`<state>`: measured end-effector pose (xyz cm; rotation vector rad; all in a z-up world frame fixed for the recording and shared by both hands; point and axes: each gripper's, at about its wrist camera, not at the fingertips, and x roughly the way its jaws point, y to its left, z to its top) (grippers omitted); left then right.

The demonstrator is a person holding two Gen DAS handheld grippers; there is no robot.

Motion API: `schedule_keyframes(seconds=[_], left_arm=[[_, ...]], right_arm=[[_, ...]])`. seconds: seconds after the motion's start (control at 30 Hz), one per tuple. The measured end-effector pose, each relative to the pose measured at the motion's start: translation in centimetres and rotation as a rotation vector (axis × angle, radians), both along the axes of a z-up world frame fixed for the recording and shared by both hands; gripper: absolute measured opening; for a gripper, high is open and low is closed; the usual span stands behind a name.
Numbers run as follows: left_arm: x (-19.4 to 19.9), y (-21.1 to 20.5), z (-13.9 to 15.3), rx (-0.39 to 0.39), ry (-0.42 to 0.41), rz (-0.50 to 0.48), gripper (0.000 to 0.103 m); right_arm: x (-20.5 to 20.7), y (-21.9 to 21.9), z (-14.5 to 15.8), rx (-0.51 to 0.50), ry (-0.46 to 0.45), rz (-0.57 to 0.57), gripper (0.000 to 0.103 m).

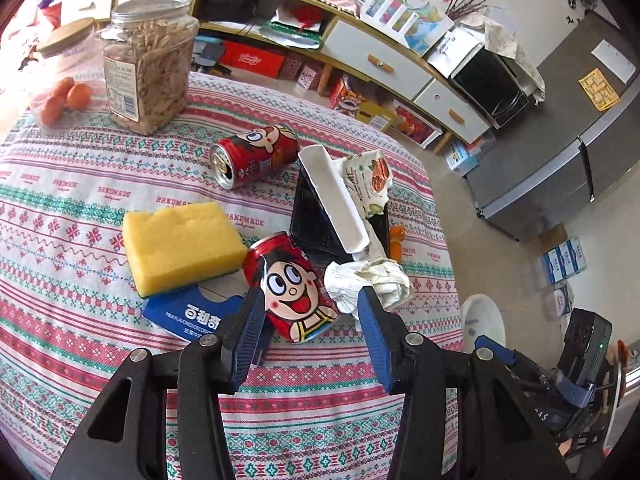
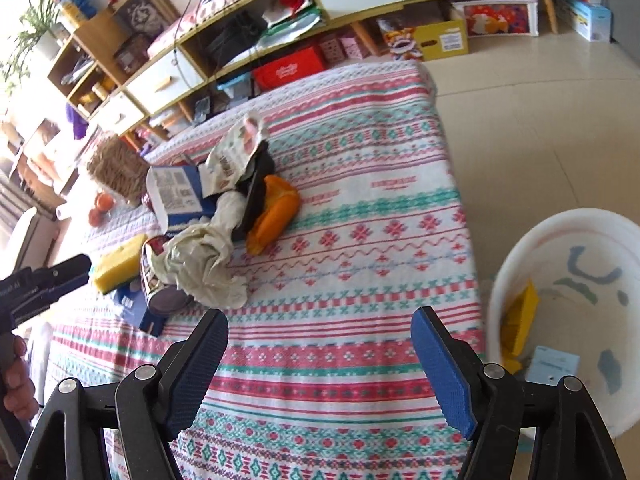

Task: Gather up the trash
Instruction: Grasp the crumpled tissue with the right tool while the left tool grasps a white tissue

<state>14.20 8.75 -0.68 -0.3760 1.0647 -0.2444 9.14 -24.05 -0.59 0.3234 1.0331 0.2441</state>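
My left gripper point(image 1: 310, 312) is open, its blue fingers on either side of a red cartoon can point(image 1: 290, 286) lying on the patterned tablecloth point(image 1: 80, 208); contact is unclear. A crumpled white tissue point(image 1: 370, 282) lies beside the right finger. A second red can point(image 1: 254, 156) lies farther back. A white tray point(image 1: 334, 196), snack wrapper point(image 1: 370, 180) and black tray point(image 1: 316, 220) are piled behind. My right gripper point(image 2: 320, 344) is open and empty above the tablecloth, near the white bin point(image 2: 568, 300) on the floor. The tissue point(image 2: 200, 264) shows in the right wrist view too.
A yellow sponge point(image 1: 180, 244) and blue card point(image 1: 188, 316) lie left of the can. A jar of snacks point(image 1: 148, 64) and oranges point(image 1: 64, 98) stand at the back. The bin holds a yellow item point(image 2: 520, 324) and a card. An orange peel point(image 2: 274, 208) lies by the pile.
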Motion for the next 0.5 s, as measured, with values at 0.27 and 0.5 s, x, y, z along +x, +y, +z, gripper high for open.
schedule_keyframes(seconds=[0.27,0.5], left_arm=[[2.3,3.0,-0.5,0.327,-0.007,0.03,0.057],[3.5,4.6,-3.5,0.377,0.089,0.01,0.065]], right_arm=[[2.3,6.6,-1.6,-0.079,-0.019,0.152,0.08],[6.2,10.2,-2.1,-0.04,-0.04,0.234,0.082]])
